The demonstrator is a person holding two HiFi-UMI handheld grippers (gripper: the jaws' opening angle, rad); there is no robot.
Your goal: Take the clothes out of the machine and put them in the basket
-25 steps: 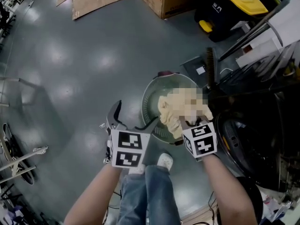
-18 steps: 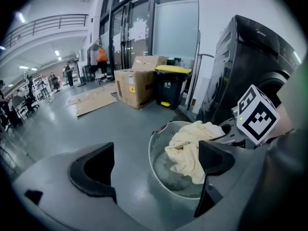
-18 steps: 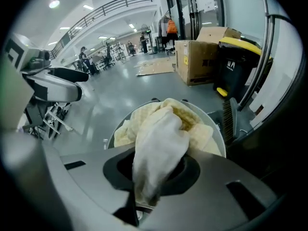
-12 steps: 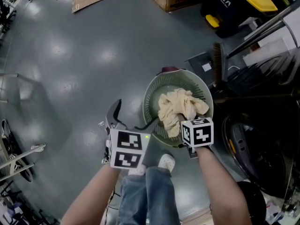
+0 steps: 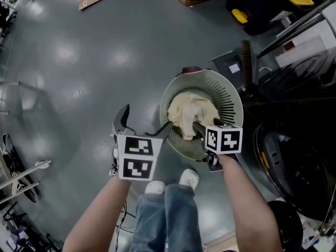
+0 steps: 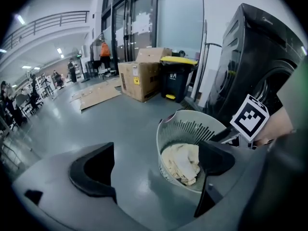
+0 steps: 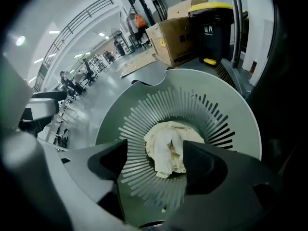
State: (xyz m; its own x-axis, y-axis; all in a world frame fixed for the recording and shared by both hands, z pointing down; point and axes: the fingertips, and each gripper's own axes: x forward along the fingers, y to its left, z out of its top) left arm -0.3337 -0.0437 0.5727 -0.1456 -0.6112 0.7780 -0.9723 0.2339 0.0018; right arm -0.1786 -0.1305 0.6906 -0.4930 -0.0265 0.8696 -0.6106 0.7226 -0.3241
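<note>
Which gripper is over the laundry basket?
The right gripper, jaws just opened above the cream cloth, nothing gripped; the left gripper is beside the basket, over floor.

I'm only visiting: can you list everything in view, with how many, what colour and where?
laundry basket: one, pale green, on the grey floor before the feet
cloth: one, cream, bunched inside the basket
washing machine: one, black, right of the basket
cardboard box: one, brown, farther back
bin: one, black with yellow lid, beside the box
flat cardboard: at least one sheet, brown, on the floor
shoes: two, white, under blue jeans
left gripper: one, black, open and empty, left of the basket
right gripper: one, black, above the cloth; jaws just been opening, gripping nothing
</note>
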